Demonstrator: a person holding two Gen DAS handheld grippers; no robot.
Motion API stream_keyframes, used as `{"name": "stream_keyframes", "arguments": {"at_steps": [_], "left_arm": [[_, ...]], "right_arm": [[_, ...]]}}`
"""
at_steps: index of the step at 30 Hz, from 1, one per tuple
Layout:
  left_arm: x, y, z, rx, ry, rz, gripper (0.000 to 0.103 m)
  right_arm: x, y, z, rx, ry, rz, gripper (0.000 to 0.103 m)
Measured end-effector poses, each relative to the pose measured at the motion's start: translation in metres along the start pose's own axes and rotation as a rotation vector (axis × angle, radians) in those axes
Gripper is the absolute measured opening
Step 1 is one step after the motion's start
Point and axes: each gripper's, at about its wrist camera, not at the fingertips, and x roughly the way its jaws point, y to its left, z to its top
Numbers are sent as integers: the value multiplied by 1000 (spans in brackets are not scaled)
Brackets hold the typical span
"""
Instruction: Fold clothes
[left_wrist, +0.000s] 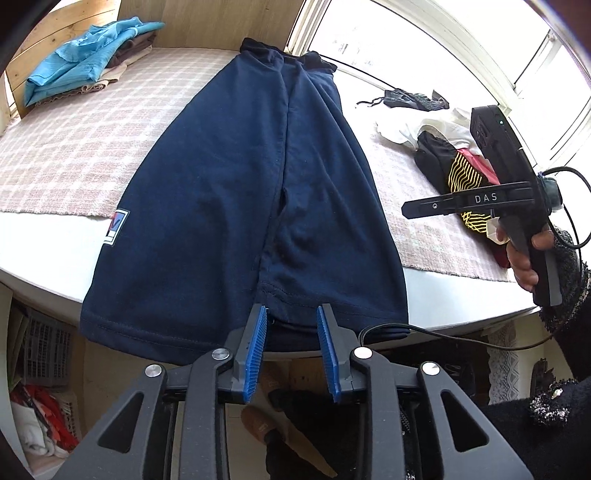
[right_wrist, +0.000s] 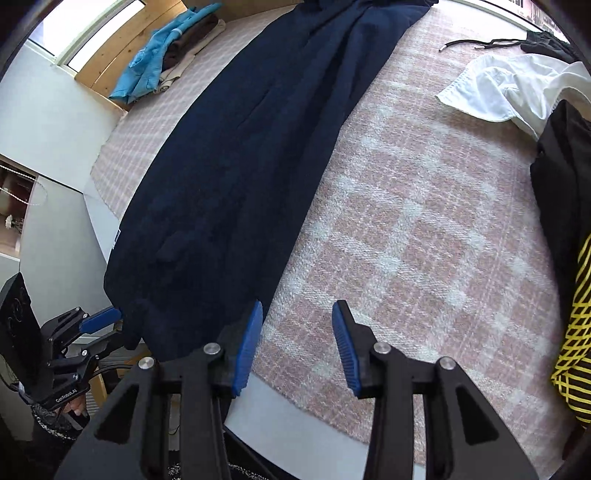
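Trousers (left_wrist: 251, 177) on mat (left_wrist: 66, 147); stack (left_wrist: 85, 70) left, heap (left_wrist: 454, 158) right.

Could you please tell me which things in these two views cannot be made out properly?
- Navy garment: its near hem hangs over the table edge, so the underside is hidden in both views.
- Logo patch: wraps around the fold, left wrist view; unreadable.
- Folded pile: too small to count garments.
- Black-and-yellow garment: cut off by the right wrist frame edge.

Navy garment (left_wrist: 243, 192): one, centre. Folded stack (left_wrist: 85, 62): one, upper left. Loose clothes pile (left_wrist: 443, 147): one, right. Grippers: two (left_wrist: 291, 350) (right_wrist: 297, 347).
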Motion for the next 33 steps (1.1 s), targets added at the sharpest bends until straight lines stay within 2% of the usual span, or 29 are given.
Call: {"name": "stream_keyframes", "arguments": {"at_steps": [5, 7, 8, 15, 16, 17, 20, 21, 24, 26, 27, 31, 33], "left_arm": [[13, -4, 10, 68, 7, 31, 31], [18, -3, 11, 72, 30, 19, 18], [19, -3, 11, 70, 37, 9, 8], [5, 3, 9, 50, 31, -47, 4], [3, 4, 9, 44, 29, -51, 4], [1, 6, 9, 38, 27, -54, 4], [-3, 10, 9, 25, 26, -64, 3], [-3, 9, 8, 28, 29, -64, 0], [-3, 8, 2, 32, 41, -71, 0], [-1, 9, -2, 24, 51, -83, 0], [1, 9, -4, 17, 52, -81, 0], [-1, 13, -2, -20, 19, -59, 2], [-3, 10, 1, 4, 7, -42, 27]], "right_arm": [[2, -3, 1, 5, -28, 14, 39], [3, -2, 1, 4, -35, 25, 39], [3, -1, 1, -4, -40, 27, 39], [12, 28, 1, -132, -38, 12, 39], [13, 32, 0, -150, -27, 16, 28], [14, 33, 0, -155, -12, 24, 4], [10, 30, -2, -153, 5, 3, 3], [5, 26, -4, -147, 1, -10, 3], [-5, 21, -10, -131, -5, -17, 6], [-6, 20, -15, -104, 9, -26, 25], [-6, 20, -17, -93, 2, -22, 41], [-3, 25, -24, -87, -6, -18, 42], [0, 29, -27, -90, 2, -7, 42]]}}
